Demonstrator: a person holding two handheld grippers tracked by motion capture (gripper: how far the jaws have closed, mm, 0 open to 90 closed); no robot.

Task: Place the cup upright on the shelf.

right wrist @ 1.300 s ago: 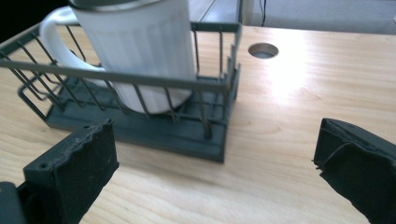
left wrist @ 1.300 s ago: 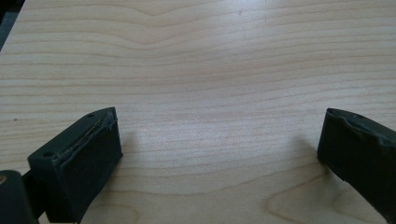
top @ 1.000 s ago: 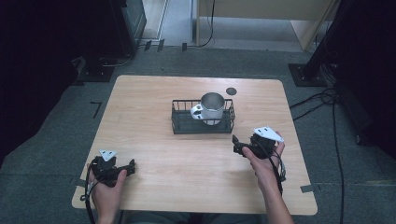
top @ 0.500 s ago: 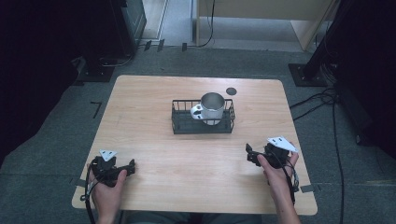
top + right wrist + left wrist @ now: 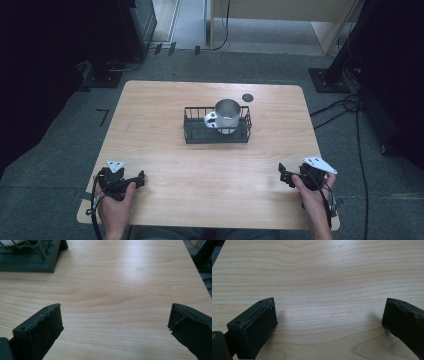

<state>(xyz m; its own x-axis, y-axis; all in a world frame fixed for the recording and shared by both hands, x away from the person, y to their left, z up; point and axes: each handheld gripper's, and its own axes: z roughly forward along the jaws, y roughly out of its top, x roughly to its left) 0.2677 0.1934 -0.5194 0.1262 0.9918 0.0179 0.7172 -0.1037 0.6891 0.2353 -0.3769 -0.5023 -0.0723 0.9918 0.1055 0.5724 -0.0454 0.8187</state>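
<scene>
A black wire basket (image 5: 217, 131) sits near the middle of the light wooden worktop (image 5: 165, 165), its long axis running left to right. A steel mug (image 5: 227, 115) stands upright in the basket's right part, mouth up; a white piece at its left side, possibly the handle, points left. A small dark disc (image 5: 247, 97) lies on the worktop just beyond the basket. The left tool (image 5: 329, 315) rests at the near left edge, jaws spread wide over bare wood. The right tool (image 5: 115, 320) sits at the near right, jaws equally spread, the basket's corner ahead to its left.
</scene>
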